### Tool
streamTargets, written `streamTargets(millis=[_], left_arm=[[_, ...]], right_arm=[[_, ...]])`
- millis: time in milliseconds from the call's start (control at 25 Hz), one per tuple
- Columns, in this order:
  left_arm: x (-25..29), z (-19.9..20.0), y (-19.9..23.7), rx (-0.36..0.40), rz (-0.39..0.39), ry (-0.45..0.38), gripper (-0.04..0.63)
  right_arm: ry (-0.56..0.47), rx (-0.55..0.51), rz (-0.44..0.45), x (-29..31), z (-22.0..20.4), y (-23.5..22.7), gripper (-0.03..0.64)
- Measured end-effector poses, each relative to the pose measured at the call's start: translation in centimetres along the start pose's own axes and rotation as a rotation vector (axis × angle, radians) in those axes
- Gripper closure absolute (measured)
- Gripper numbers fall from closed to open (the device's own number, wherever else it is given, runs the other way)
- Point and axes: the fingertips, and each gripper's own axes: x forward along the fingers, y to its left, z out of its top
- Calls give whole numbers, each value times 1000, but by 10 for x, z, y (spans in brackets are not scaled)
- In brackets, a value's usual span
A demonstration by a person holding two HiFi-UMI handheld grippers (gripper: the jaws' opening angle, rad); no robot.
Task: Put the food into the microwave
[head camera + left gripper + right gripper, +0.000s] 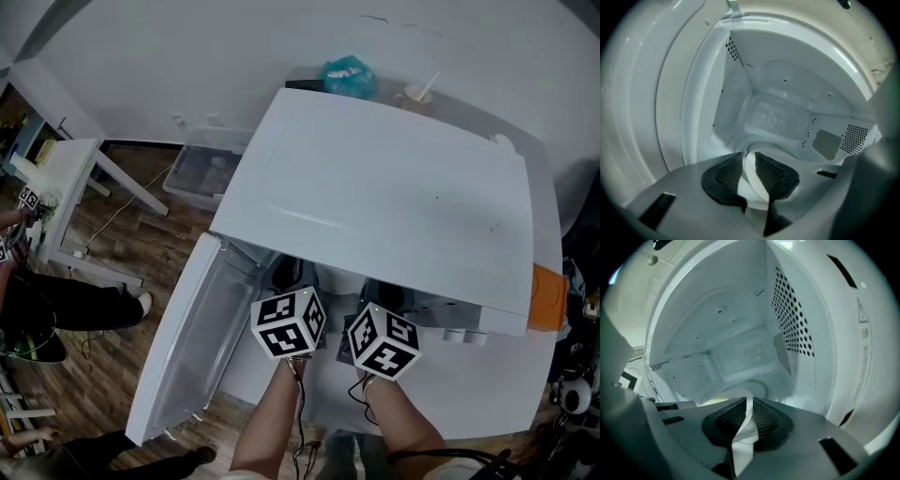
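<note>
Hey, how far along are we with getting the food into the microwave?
Done: the door of the microwave stands open. In hand: the left gripper and the right gripper both have tongs shut on the rim of the white dish, at the cavity mouth. Left: set the dish inside, let go, withdraw.

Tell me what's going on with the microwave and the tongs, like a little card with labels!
Microwave: white, seen from above
Door: swung open to the left
Inside: white walls with vent holes
Plate: white, held at the microwave's opening
Left tongs: shut on the Plate's rim
Right tongs: shut on the rim too
Food: too hidden to name
</note>
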Motion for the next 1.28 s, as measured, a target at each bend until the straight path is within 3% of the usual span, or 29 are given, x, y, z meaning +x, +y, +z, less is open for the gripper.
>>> streamTargets(millis=[280,720,1280], left_arm=[[-45,2,-3,-31,19,-34,517],[-128,-13,-34,8,21,-12,591],[-229,-21,-62,19,41,-21,591]], right_arm=[[12,-76,41,-24,-2,10,567],[47,-223,221,-89,-5,35,595],[68,-337,316,-186,-3,34,598]])
